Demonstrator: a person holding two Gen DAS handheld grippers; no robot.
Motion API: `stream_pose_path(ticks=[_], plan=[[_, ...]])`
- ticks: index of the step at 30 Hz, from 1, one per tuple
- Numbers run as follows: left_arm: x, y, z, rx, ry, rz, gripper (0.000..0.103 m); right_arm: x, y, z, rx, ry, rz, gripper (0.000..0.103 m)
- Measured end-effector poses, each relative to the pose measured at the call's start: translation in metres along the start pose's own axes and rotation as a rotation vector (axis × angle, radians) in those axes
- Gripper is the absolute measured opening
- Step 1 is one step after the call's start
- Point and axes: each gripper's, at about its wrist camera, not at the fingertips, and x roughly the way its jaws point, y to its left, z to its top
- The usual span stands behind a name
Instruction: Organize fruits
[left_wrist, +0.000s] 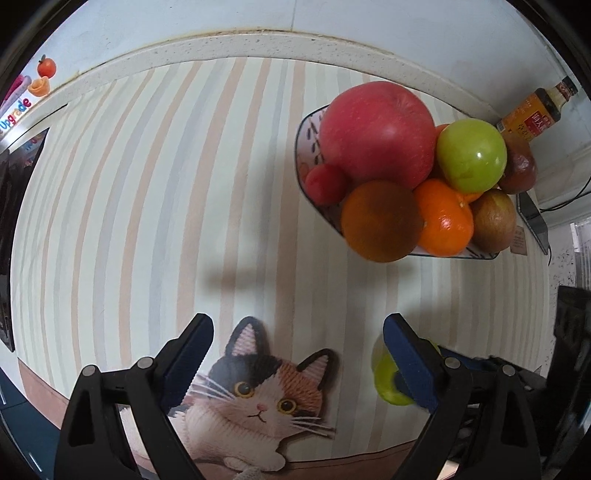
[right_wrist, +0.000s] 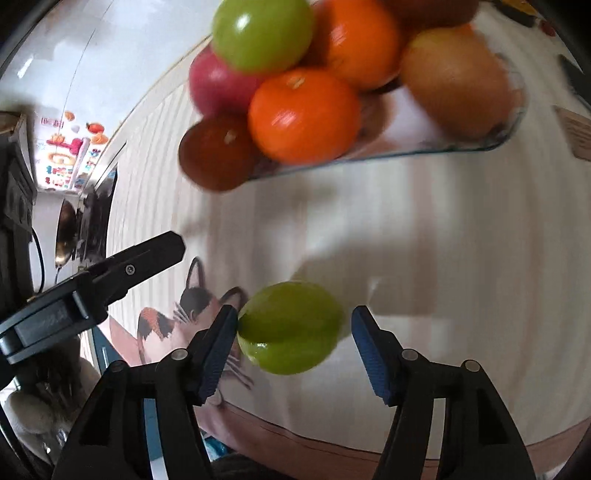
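A: What's in the bowl (left_wrist: 308, 129)?
B: Piled fruit, ahead of both grippers.
A: And the right gripper (right_wrist: 293, 341)?
B: Fingers apart around a green fruit (right_wrist: 290, 326); left gripper (left_wrist: 297, 363) spread, empty.

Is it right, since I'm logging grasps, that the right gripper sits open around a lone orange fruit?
No. The lone fruit inside the open right gripper is green, not orange; the right wrist view shows it.
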Motion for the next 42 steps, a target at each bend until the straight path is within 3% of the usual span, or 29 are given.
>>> stream_pose_path(ticks=[4,7,12,18,24,29,35,38,39,42], plan=[[0.000,0.008,-0.005,-0.011,0.001,0.017,0.094,0.006,0.019,-0.005,-0.076,-0.036,-0.065,0.065],[-0.003,0.007,-0.006,-0.004,-0.018,0.043,0.094,-0.003,0.016,-0.008,-0.062,-0.075,-0.057,0.065],[-0.012,-0.014,-0.003,0.071,-0.086,0.112,0.102,-0.052,0.005,0.000,-0.051,-0.215,-0.081,0.065],[-0.017,-0.034,0.009,0.116,-0.115,0.110,0.102,-0.106,-0.020,0.032,-0.048,-0.380,-0.156,0.065],[-0.010,-0.055,0.014,0.150,-0.110,0.116,0.102,-0.101,-0.017,0.056,-0.126,-0.476,-0.194,0.065],[-0.001,-0.058,0.014,0.158,-0.086,0.131,0.102,-0.089,-0.003,0.050,-0.237,-0.534,-0.249,0.065],[0.010,-0.057,0.009,0.147,-0.054,0.126,0.102,-0.089,-0.003,0.048,-0.236,-0.543,-0.238,0.065],[0.008,-0.057,0.008,0.139,-0.056,0.118,0.102,-0.096,-0.012,0.044,-0.174,-0.539,-0.184,0.061],[0.005,-0.057,0.009,0.136,-0.060,0.115,0.102,-0.104,-0.017,0.041,-0.137,-0.558,-0.144,0.055],[0.000,-0.060,0.009,0.126,-0.075,0.100,0.102,-0.131,-0.035,0.037,-0.031,-0.598,-0.065,0.056]])
